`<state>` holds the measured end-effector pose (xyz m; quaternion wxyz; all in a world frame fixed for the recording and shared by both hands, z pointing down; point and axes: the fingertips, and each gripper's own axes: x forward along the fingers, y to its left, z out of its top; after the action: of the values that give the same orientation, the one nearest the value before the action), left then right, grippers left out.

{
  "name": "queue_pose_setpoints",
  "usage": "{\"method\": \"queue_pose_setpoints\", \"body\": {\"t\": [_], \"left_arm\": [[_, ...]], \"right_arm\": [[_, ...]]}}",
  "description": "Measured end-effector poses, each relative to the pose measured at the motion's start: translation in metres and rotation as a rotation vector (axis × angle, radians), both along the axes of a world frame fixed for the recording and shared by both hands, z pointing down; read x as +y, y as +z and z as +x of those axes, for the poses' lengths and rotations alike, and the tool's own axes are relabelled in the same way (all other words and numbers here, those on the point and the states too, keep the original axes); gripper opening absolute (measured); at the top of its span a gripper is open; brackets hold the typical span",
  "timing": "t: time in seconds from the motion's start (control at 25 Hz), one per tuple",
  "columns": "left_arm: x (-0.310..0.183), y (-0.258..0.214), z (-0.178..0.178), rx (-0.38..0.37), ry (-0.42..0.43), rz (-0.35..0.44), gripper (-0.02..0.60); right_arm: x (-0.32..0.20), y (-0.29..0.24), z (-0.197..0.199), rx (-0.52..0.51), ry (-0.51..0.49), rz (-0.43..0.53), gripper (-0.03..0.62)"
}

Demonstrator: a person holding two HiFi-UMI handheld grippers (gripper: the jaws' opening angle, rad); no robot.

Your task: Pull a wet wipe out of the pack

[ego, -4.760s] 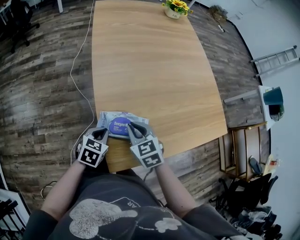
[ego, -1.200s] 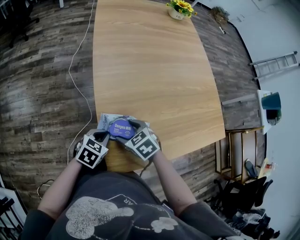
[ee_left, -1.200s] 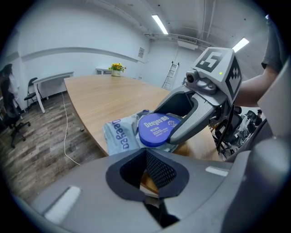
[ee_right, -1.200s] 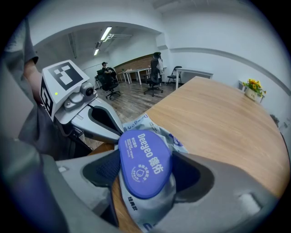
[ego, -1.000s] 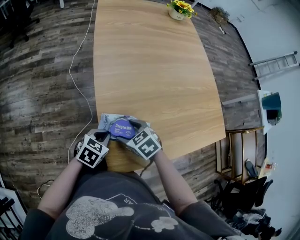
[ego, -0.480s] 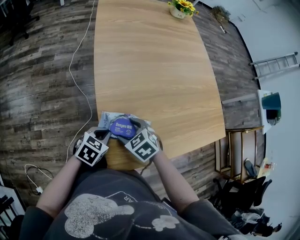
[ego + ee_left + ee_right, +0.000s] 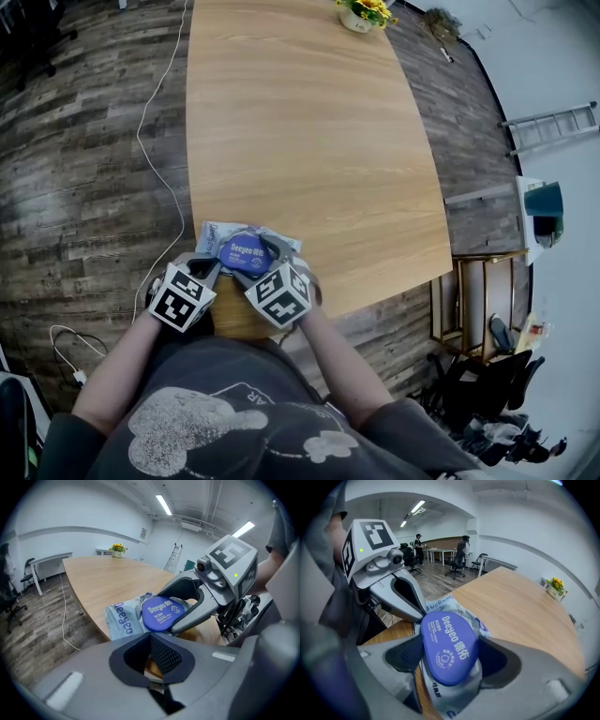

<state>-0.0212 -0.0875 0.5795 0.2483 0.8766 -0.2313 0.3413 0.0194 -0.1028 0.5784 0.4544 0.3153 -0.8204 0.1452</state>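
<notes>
The pack [image 7: 123,623] of wet wipes lies flat on the near end of the long wooden surface [image 7: 300,122], close to its near left corner, with its printed side up. A round blue lid [image 7: 161,613] sits on top of the pack, toward its right half.

The right tool [image 7: 451,641] comes down onto the pack from the near side and grasps the blue lid, with one pad against each side of its rim. The lid fills the space between the jaws. I cannot tell whether it is lifted off the pack.

The left tool [image 7: 151,639] hangs just beside the right tool, at the pack's near left edge and pointing down at a slant. Its jaws are clenched together, and I can see nothing caught between them. The pack lies just beyond its tips.

The person stands at the near end of the surface with both forearms reaching forward, a marker cube on the back of each tool.

At the far end of the surface stands a small pot of yellow flowers [image 7: 361,11]. A white cable [image 7: 155,141] trails over the dark plank floor [image 7: 84,187] along the left side. A ladder [image 7: 553,124] leans by the wall at the far right. Across the room, two people [image 7: 418,541] are among desks and office chairs.
</notes>
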Motion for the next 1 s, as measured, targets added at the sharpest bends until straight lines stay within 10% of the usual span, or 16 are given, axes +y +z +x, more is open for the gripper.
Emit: {"method": "queue_pose_setpoints", "body": {"t": [0.36, 1.0], "left_arm": [[-0.001, -0.002, -0.001, 0.008, -0.008, -0.001, 0.017], [-0.003, -0.003, -0.002, 0.042, -0.047, 0.056, 0.018]], "right_arm": [[-0.005, -0.015, -0.001, -0.172, 0.041, -0.176, 0.347], [-0.006, -0.031, 0.001, -0.184, 0.037, -0.064, 0.35]]}}
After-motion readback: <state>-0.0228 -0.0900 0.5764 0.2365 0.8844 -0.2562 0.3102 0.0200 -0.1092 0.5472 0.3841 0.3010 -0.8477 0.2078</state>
